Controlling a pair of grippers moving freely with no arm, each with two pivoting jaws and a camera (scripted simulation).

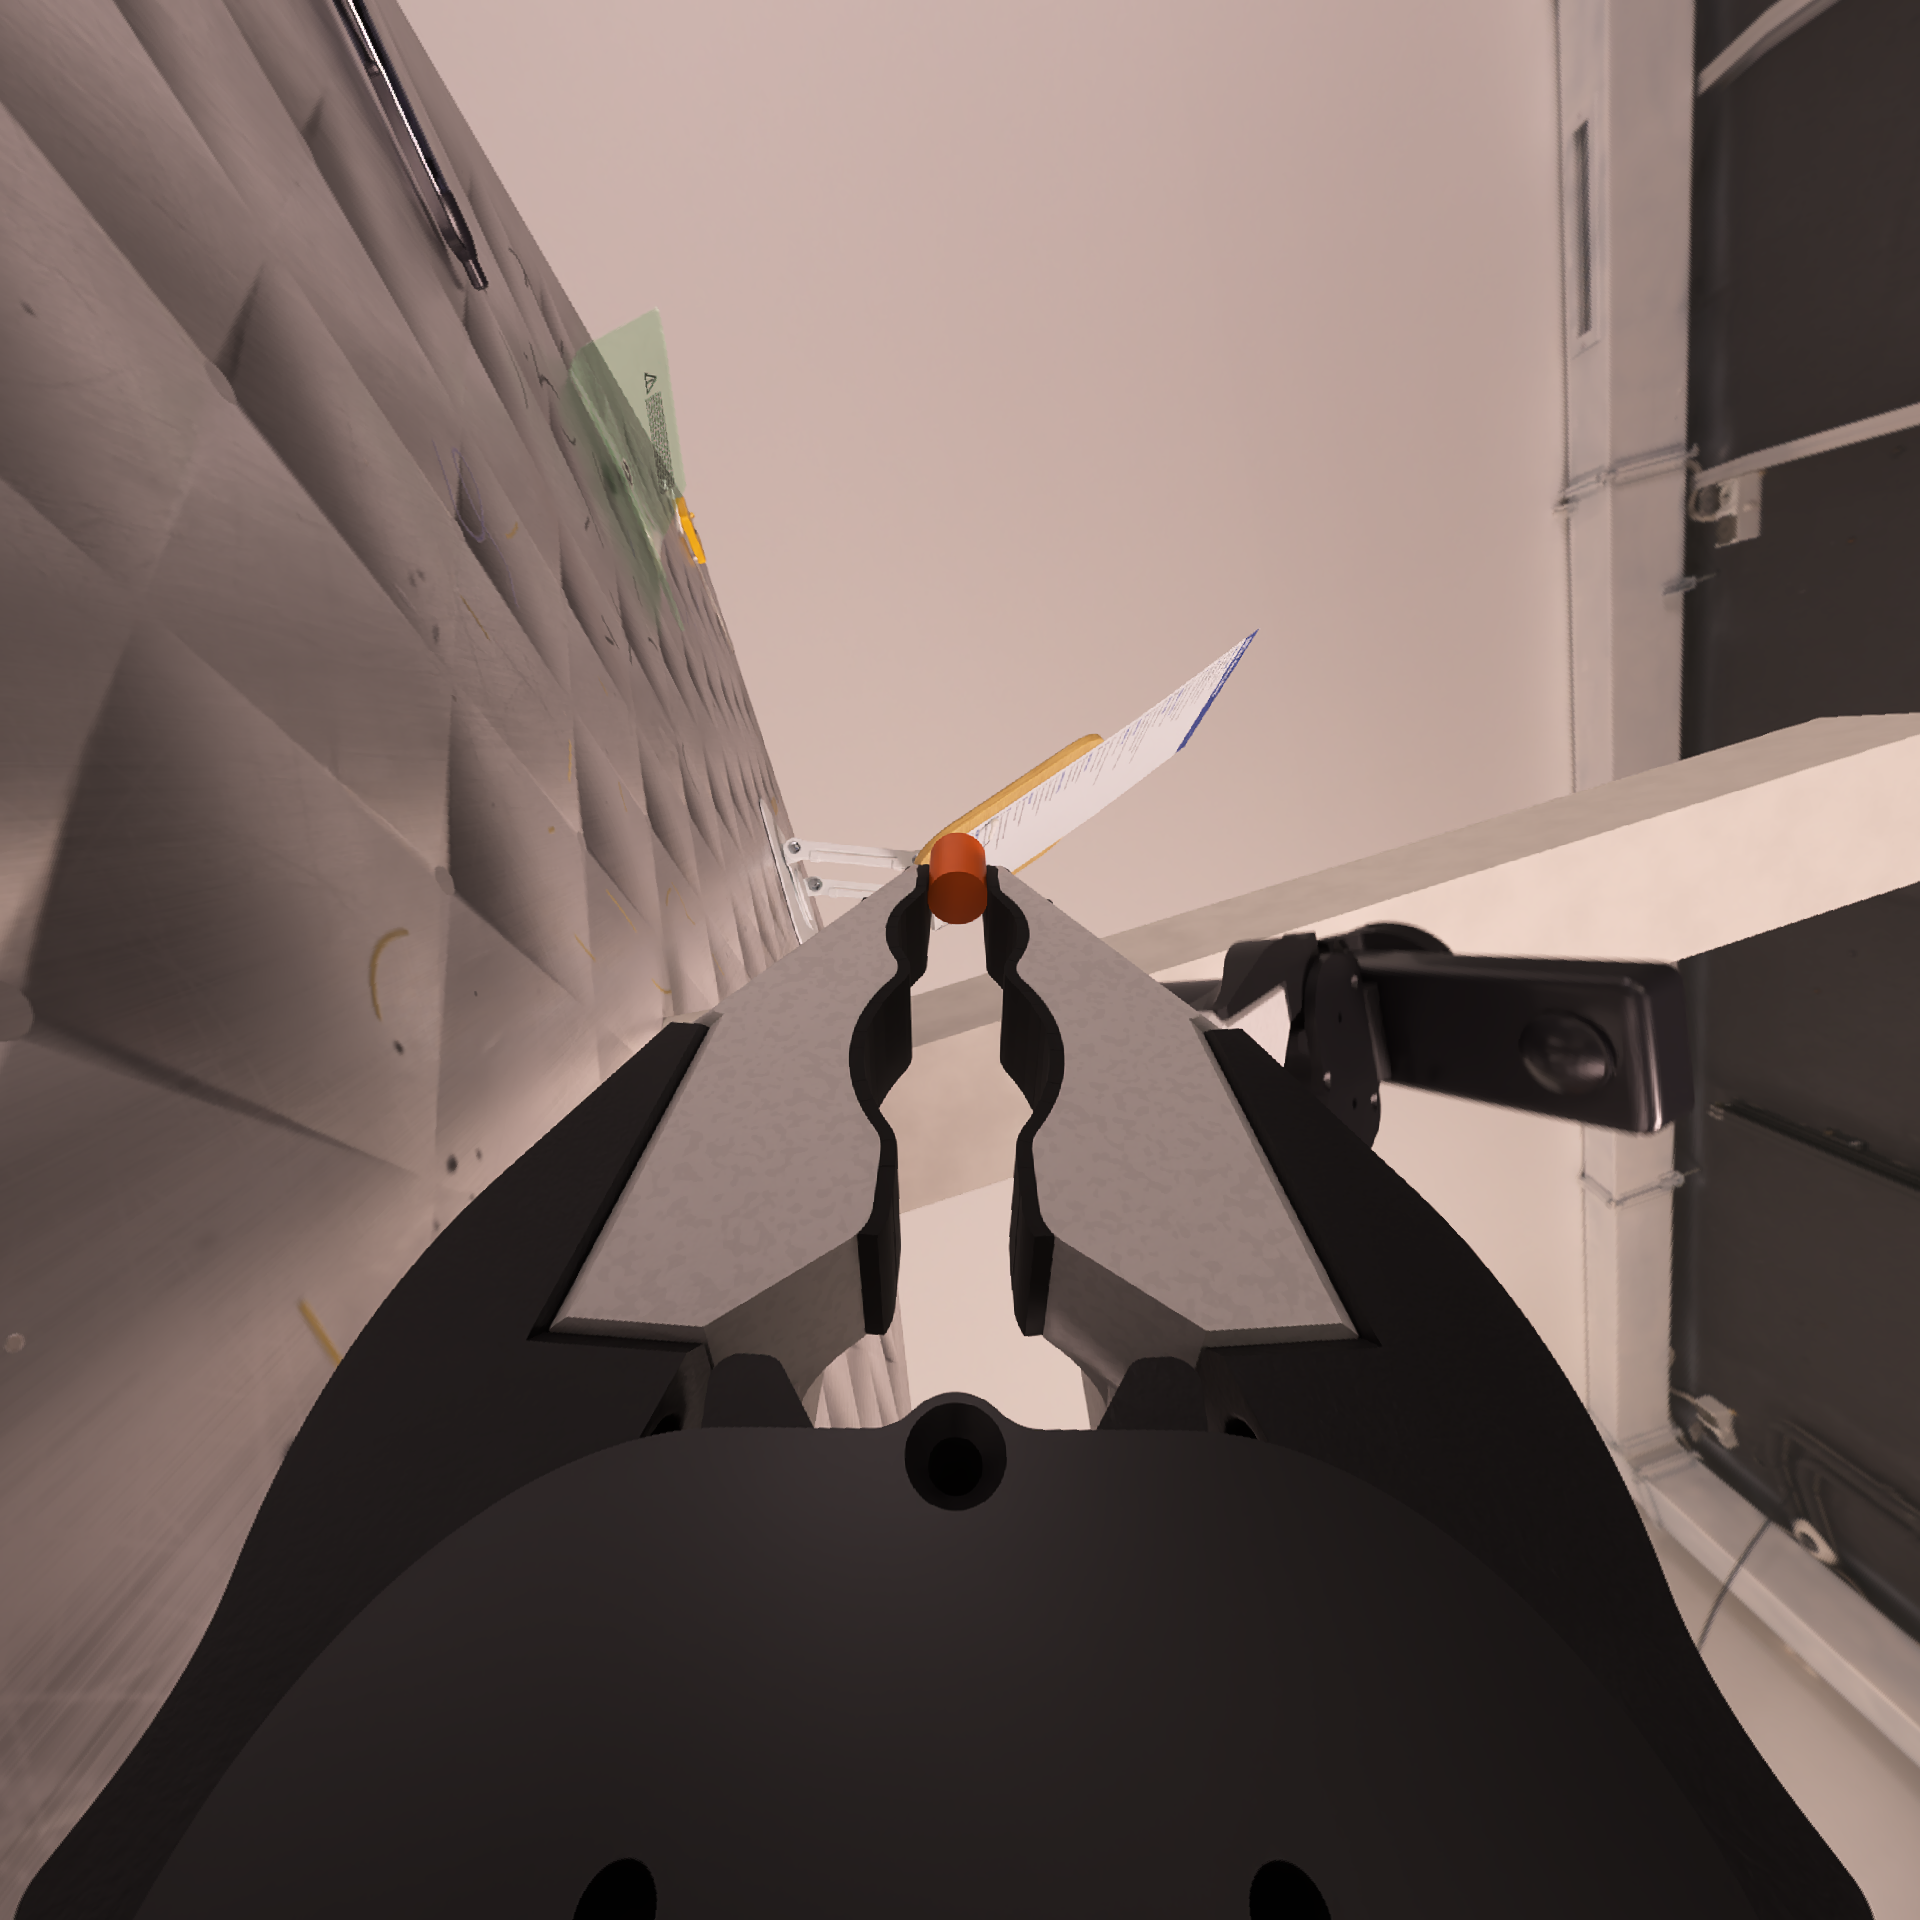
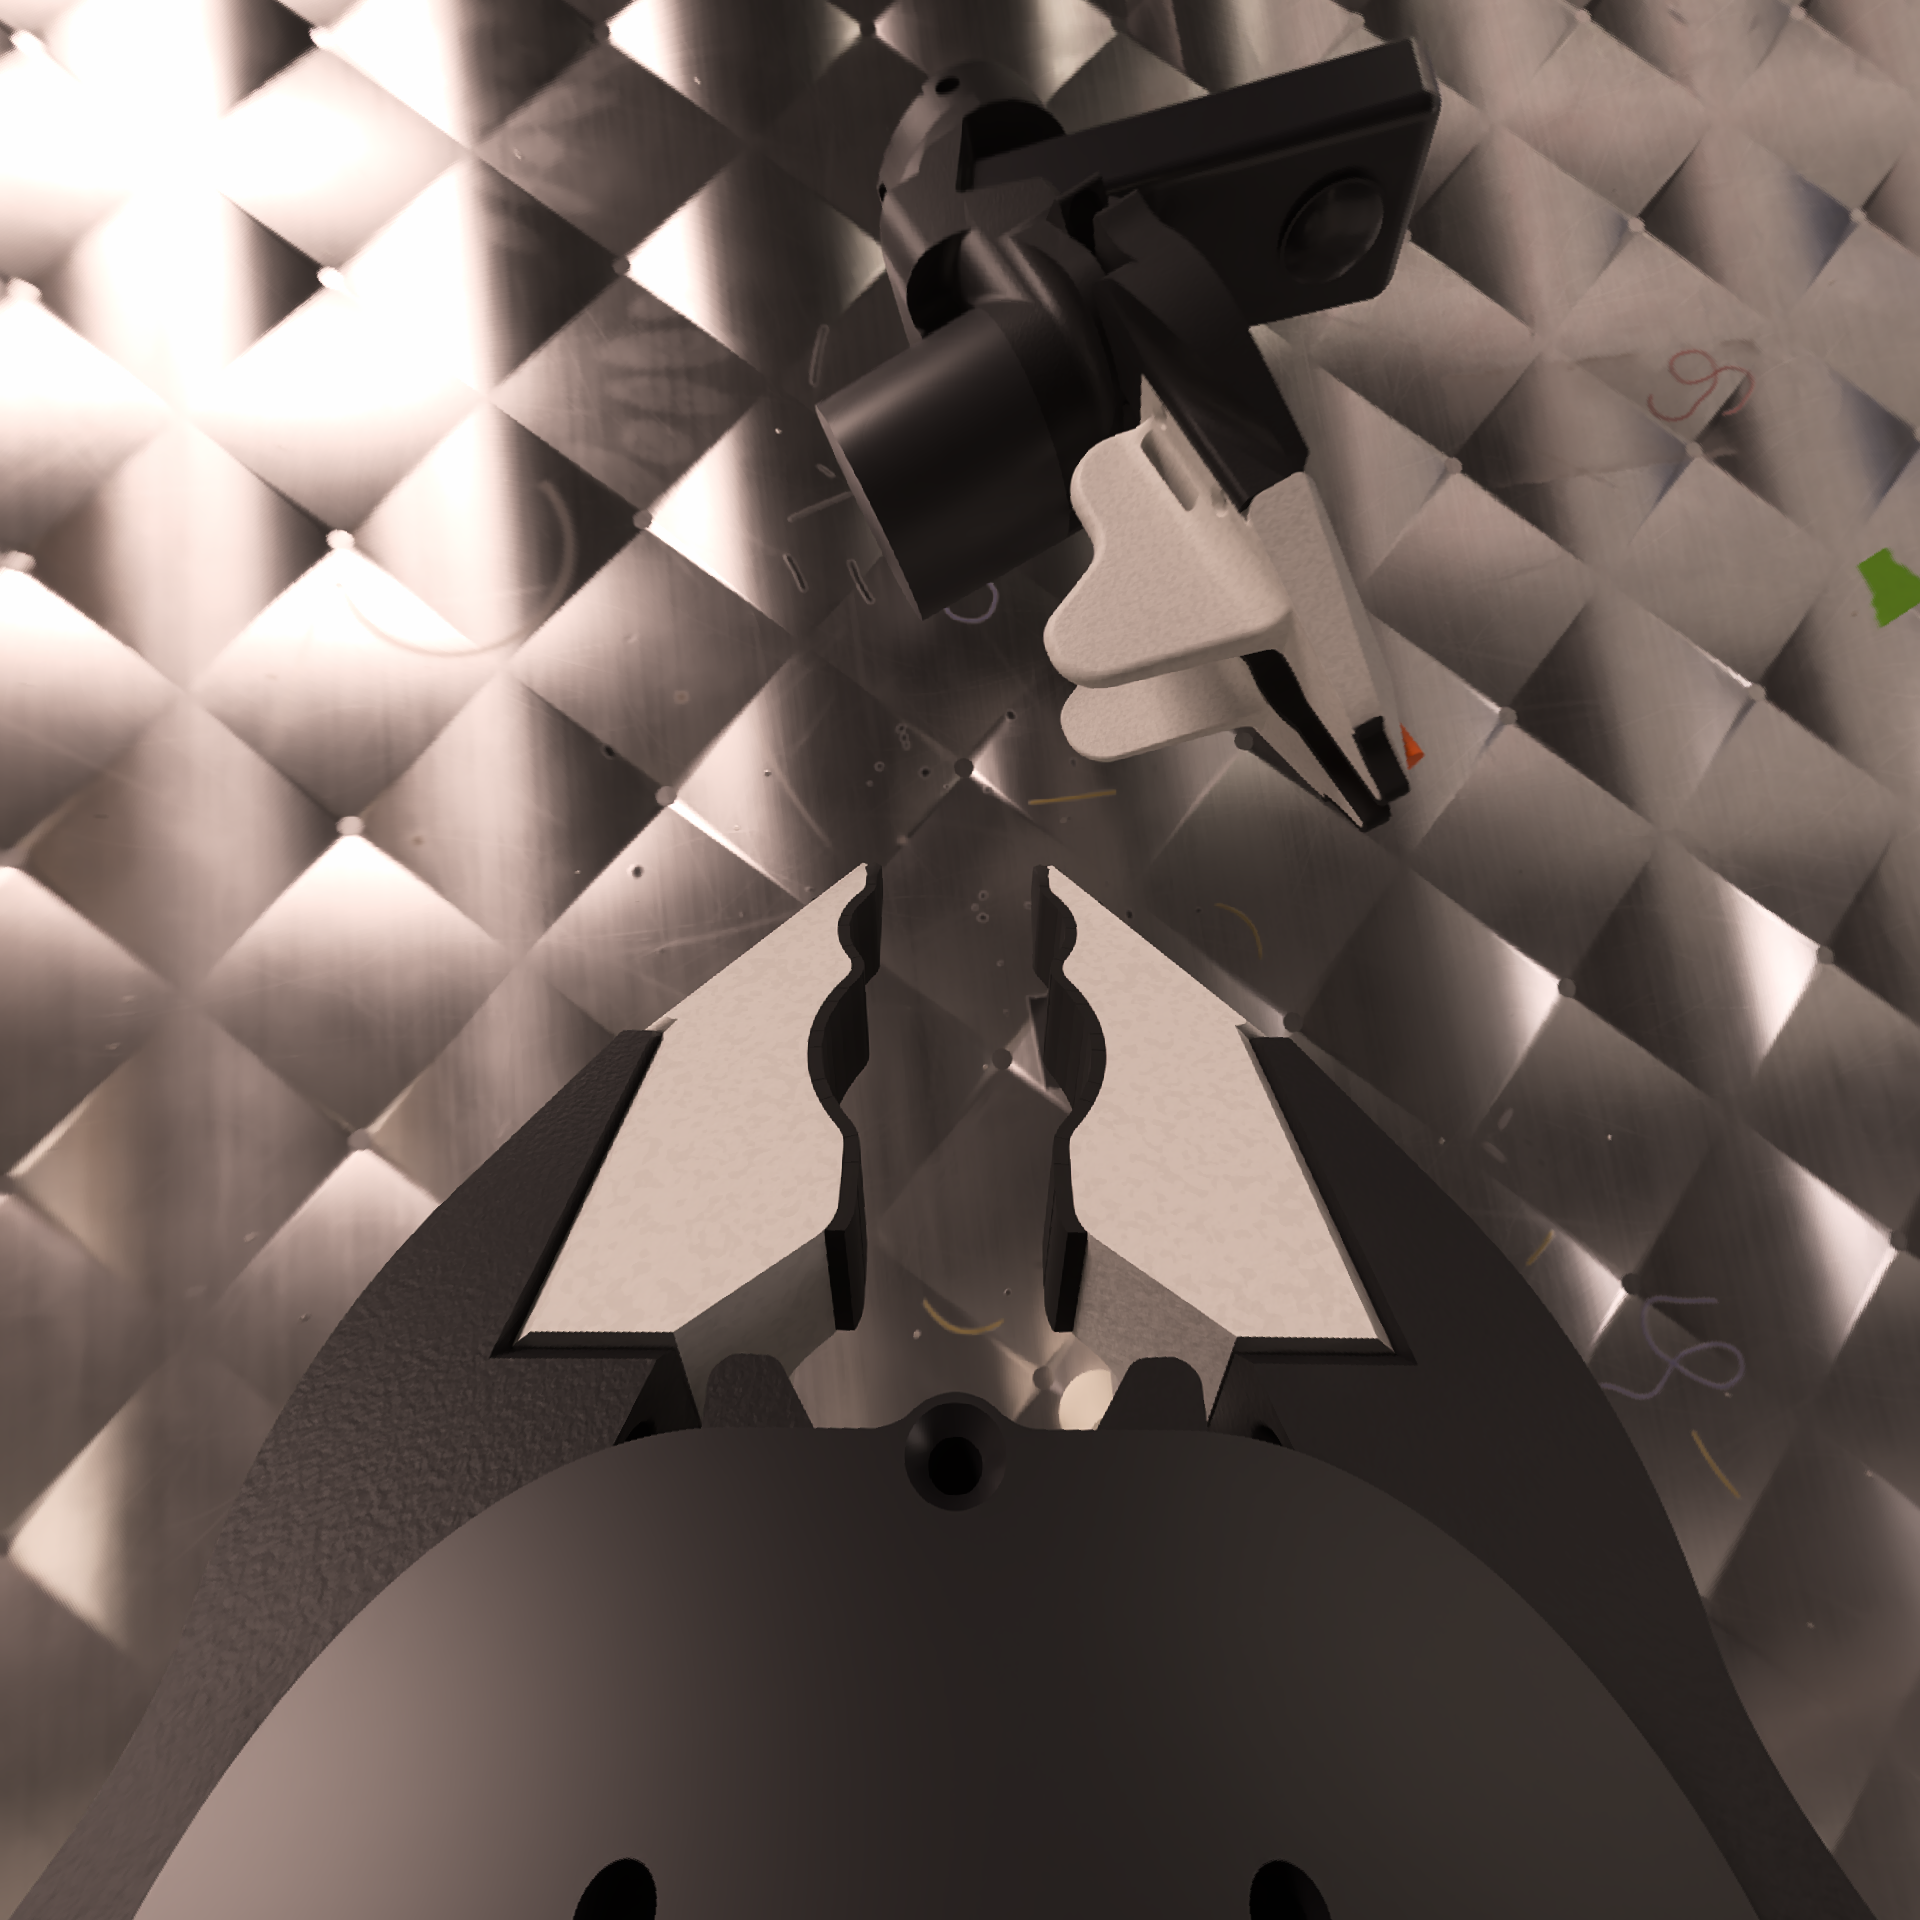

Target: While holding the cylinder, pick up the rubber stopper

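My left gripper is shut on a small orange cylinder, pinched at the very fingertips. It is held beside the patterned metal table, which fills the left of the left wrist view. In the right wrist view the left gripper shows at the upper right, with a sliver of the orange cylinder at its tips. My right gripper is open and empty, pointing straight at the metal table. I see no rubber stopper that I can identify. A pale round shape shows between the right finger bases.
A clipboard with a printed sheet lies beyond the cylinder. A green translucent sheet and a yellow item lie farther along the table. The right gripper's black body is at right, below a white ledge. A green scrap lies at right.
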